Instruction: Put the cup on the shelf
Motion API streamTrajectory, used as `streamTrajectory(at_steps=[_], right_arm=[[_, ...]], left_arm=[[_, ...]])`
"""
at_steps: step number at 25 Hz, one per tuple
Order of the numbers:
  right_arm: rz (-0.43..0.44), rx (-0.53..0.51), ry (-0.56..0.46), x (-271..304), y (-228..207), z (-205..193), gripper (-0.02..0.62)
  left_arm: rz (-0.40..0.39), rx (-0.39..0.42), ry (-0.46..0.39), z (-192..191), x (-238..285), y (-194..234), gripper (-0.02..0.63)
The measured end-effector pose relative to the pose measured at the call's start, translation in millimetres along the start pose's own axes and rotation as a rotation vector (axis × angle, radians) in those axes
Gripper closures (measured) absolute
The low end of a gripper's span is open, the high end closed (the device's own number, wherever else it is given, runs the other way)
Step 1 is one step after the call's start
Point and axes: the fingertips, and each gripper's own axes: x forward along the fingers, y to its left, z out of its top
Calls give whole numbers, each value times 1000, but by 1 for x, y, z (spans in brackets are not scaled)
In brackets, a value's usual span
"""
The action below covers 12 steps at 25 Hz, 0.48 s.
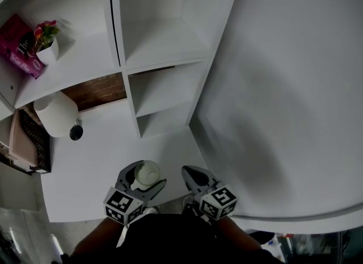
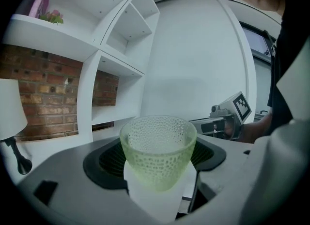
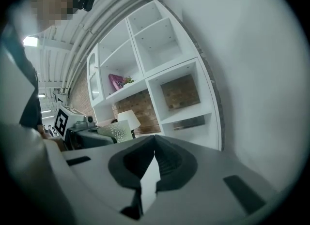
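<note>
A pale green dimpled glass cup [image 2: 158, 149] stands upright between the jaws of my left gripper [image 1: 143, 177], which is shut on it. From the head view the cup [image 1: 147, 173] sits low over the white tabletop [image 1: 96, 160], in front of the white shelf unit [image 1: 164, 58]. My right gripper [image 1: 191, 176] is beside it to the right, shut with nothing between its pads [image 3: 167, 163]. The right gripper view shows the cup [image 3: 115, 132] at left and the shelf's open compartments [image 3: 167, 45] ahead.
A white lamp [image 1: 57, 114] stands at the table's left, with a dark basket [image 1: 34, 141] beside it. A small potted plant [image 1: 46, 40] and a pink box [image 1: 21, 44] occupy the left shelf. A white wall [image 1: 295, 87] runs along the right.
</note>
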Motion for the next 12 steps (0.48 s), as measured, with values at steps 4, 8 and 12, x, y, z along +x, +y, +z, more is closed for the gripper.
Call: streamTrajectory(at_steps=[4, 8, 12], right_arm=[[43, 0, -8, 3, -14, 9, 591], [83, -7, -8, 5, -26, 16, 591], [113, -20, -6, 6, -38, 24, 591]], left_arm=[[56, -29, -4, 5, 14, 9, 221], [110, -29, 3, 11, 26, 13, 221], [148, -23, -1, 17, 36, 15, 221]])
